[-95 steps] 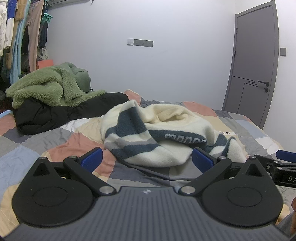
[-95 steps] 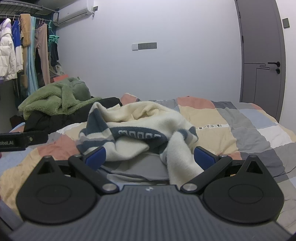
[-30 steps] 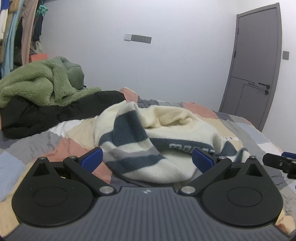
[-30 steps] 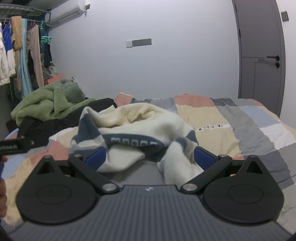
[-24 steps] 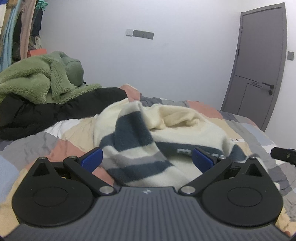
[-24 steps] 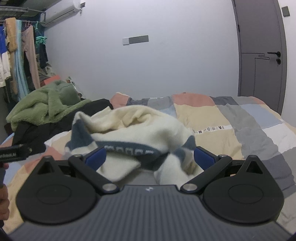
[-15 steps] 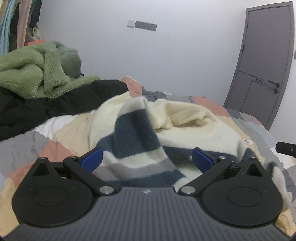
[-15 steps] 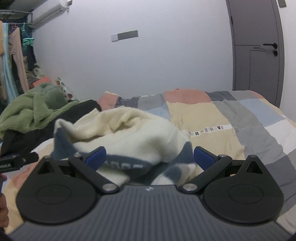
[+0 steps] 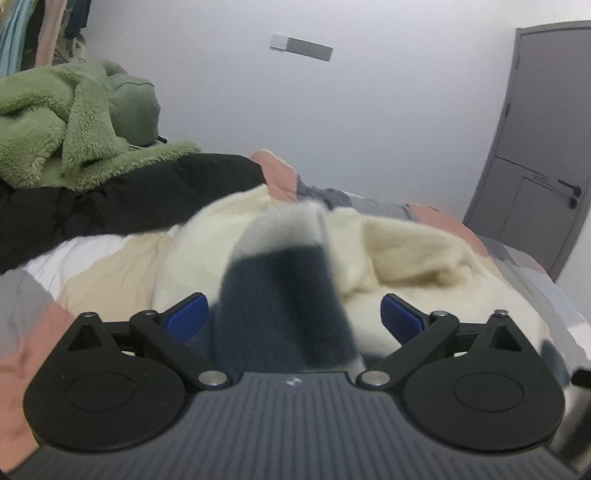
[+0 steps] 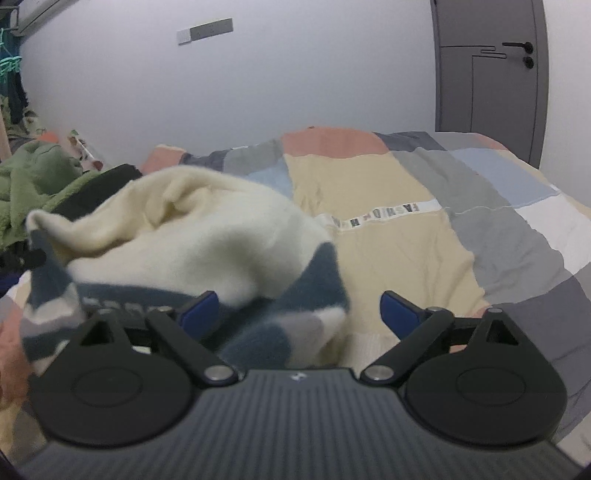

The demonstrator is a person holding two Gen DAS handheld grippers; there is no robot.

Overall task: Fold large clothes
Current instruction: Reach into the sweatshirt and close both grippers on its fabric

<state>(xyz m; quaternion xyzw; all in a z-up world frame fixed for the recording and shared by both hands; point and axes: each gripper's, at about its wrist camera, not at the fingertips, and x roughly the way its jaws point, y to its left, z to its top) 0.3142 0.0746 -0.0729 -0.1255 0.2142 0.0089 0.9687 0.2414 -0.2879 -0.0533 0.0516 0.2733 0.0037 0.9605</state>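
A crumpled cream fleece garment with navy and grey stripes (image 9: 406, 258) lies on the patchwork bed. In the left wrist view my left gripper (image 9: 291, 319) is open, its blue pads wide apart, with a navy striped fold of the garment lying between them. In the right wrist view the same garment (image 10: 192, 236) fills the left and middle. My right gripper (image 10: 299, 312) is open, and a navy and grey striped edge of the garment sits between its pads, nearer the left one.
A green fleece (image 9: 62, 125) lies on a black coat (image 9: 129, 199) at the left of the bed. The patchwork quilt (image 10: 461, 221) stretches to the right. A grey door (image 10: 487, 74) stands at the far right. Hanging clothes (image 9: 44, 29) are at the far left.
Both grippers have moved forward and down into the garment, which now fills the space between the pads. Both stay open. The views are blurred by motion.
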